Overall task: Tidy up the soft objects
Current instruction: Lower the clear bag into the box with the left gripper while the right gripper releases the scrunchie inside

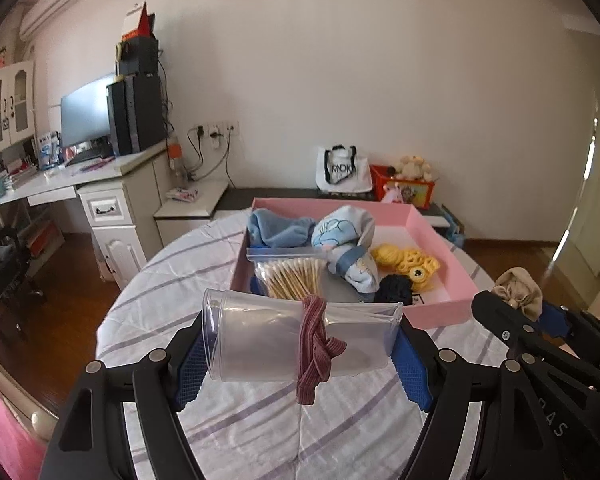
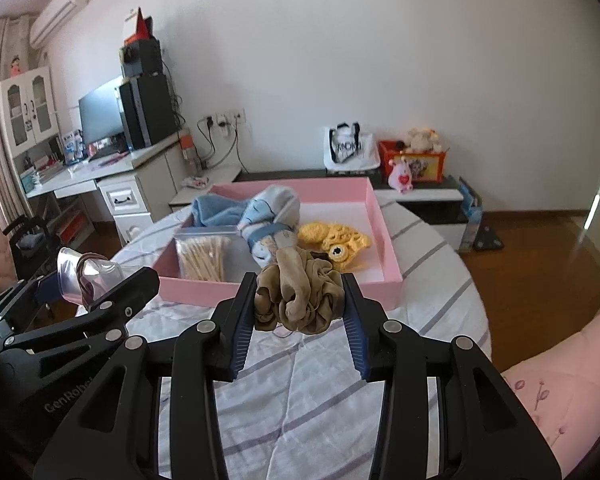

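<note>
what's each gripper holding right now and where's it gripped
The left gripper clamps a clear plastic cup lying sideways, pads on its base and rim, a maroon hair band looped around it. The right gripper pinches a tan scrunchie by its sides.

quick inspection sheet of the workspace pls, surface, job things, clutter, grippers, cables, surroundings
surface: round table under a white cloth with purple stripes
job's things: pink tray holding a blue cloth, a printed light blue garment, a bag of cotton swabs, yellow crochet pieces and a dark yarn ball
clutter: nothing seen on the table outside the tray
grippers: left gripper clamps a clear plastic cup lying sideways, a maroon hair band looped round it; right gripper clamps a tan scrunchie
cables: black leads hanging from the wall sockets
surroundings: desk with monitor, tote bag, red toy box
</note>
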Available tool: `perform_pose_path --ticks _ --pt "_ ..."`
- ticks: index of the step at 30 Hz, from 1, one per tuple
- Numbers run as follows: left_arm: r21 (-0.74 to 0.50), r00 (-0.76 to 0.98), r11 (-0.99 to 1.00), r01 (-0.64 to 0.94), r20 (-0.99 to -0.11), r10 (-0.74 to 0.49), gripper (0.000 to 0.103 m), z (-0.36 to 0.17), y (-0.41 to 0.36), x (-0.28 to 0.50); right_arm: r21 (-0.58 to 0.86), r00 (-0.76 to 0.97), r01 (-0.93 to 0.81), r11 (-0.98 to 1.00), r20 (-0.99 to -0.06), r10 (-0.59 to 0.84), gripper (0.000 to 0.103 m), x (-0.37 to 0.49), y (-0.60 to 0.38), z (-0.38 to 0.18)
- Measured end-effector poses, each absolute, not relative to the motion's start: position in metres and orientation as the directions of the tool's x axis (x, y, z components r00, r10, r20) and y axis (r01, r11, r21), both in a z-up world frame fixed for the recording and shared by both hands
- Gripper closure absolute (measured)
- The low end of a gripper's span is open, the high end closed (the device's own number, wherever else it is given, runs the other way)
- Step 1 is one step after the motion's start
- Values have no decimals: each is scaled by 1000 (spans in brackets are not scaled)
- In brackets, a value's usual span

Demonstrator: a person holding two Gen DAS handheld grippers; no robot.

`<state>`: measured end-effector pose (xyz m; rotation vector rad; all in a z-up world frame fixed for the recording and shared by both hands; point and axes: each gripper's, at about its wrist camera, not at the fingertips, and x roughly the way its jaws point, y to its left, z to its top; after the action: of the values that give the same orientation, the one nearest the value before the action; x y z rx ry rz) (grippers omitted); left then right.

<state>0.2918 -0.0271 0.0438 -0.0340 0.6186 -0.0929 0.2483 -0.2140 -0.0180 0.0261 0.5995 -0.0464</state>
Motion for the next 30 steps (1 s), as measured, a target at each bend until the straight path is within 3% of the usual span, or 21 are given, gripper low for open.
perform_pose_path --ticks 22,27,30 --pt "-90 707 988 126 -690 -153 27 36 -61 525 20 738 106 994 -672 -65 65 346 -255 -50" --pt "-81 715 988 130 -683 -150 22 31 -62 551 13 727 106 994 -683 -69 64 358 -259 -54" --pt "-63 727 991 121 -674 -132 11 28 -63 554 10 729 105 994 -681 -70 63 360 -260 -55"
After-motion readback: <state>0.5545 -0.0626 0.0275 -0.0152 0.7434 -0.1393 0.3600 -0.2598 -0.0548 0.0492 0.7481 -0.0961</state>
